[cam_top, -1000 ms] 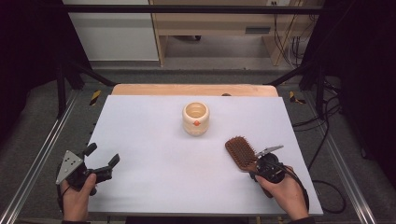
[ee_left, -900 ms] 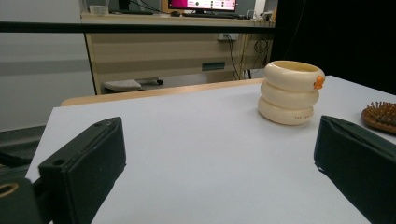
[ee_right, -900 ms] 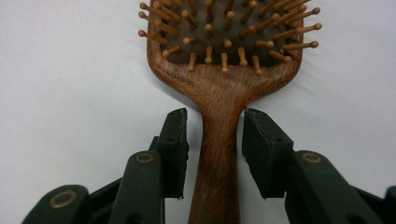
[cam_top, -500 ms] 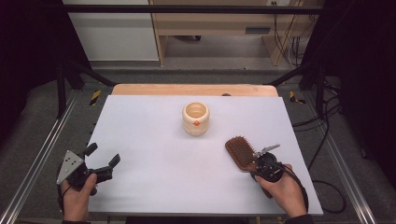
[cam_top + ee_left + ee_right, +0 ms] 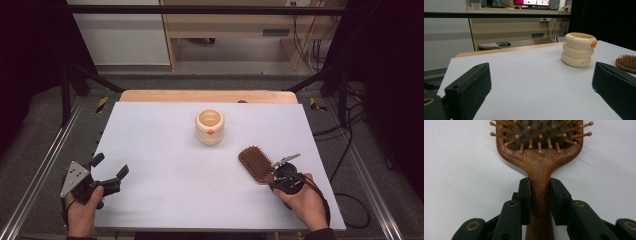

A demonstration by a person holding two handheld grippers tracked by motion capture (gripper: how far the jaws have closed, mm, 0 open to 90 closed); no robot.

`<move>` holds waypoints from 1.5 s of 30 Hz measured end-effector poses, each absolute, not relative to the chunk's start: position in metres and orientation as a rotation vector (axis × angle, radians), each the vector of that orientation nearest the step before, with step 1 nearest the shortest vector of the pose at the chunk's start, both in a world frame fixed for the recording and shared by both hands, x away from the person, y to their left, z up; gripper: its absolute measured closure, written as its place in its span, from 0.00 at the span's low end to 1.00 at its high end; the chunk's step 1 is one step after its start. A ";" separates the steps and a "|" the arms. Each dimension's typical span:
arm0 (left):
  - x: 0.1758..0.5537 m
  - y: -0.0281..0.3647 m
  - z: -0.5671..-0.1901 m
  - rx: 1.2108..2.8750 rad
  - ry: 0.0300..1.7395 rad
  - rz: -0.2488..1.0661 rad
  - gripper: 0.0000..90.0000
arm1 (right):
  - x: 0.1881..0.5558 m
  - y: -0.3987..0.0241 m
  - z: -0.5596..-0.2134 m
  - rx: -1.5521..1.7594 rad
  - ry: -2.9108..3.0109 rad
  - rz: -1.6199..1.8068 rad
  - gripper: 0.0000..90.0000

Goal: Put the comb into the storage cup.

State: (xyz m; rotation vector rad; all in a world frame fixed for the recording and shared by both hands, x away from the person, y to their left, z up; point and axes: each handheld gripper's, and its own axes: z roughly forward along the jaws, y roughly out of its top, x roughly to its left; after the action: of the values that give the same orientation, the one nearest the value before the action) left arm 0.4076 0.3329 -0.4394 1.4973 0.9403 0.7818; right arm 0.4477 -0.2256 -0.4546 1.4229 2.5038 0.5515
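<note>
- Change since a second ago — slight: the right gripper (image 5: 280,171) and the brown wooden paddle hairbrush (image 5: 255,163) have shifted a little toward the near edge and inward; the brush's angle looks much the same.
- Right gripper is pinched on the brush's narrow wooden handle (image 5: 539,195), one black jaw on either flank, just below where the handle flares into the bristle head.
- Judgement — the grasp is made and the carry is only starting; the brush sits low over the white worktop (image 5: 165,150), and I cannot tell whether the head has lifted clear or is touching.
- Left gripper (image 5: 107,172) unchanged from the earlier frames: jaws spread wide, nothing between them, held at the near left corner, well apart from the brush.
- Cream ring-stacked cup with a small orange mark (image 5: 210,126) stands upright ahead of and to the left of the right gripper, apart from the brush tip; from the left gripper it lies ahead and to the right (image 5: 579,49). Likely the brush's destination, though that is a guess.
- Hidden or unclear:
  - lower end of the handle is covered by the right gripper and the hand (image 5: 302,202).
  - far part of the bristle head runs off the top of the right gripper view.
  - inside of the cup is hard to read — contents, if any, not made out.
  - in the left gripper view the brush (image 5: 627,62) is cut by the frame edge and by a jaw.
</note>
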 end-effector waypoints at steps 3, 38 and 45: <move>0.408 0.334 -0.439 1.495 0.943 0.782 0.03 | 0.445 -0.227 -0.455 1.423 2.485 0.586 0.81; 0.410 0.331 -0.438 1.503 0.931 0.775 0.03 | 0.438 -0.231 -0.435 1.324 2.137 1.163 0.81; 0.410 0.332 -0.440 1.506 0.935 0.773 0.03 | 0.442 -0.233 -0.430 1.331 2.096 1.257 0.81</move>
State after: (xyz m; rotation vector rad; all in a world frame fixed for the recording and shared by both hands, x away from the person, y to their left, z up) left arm 0.4101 0.3322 -0.4397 1.5058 0.9348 0.7735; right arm 0.4416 -0.2333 -0.4301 1.3314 2.0959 1.2566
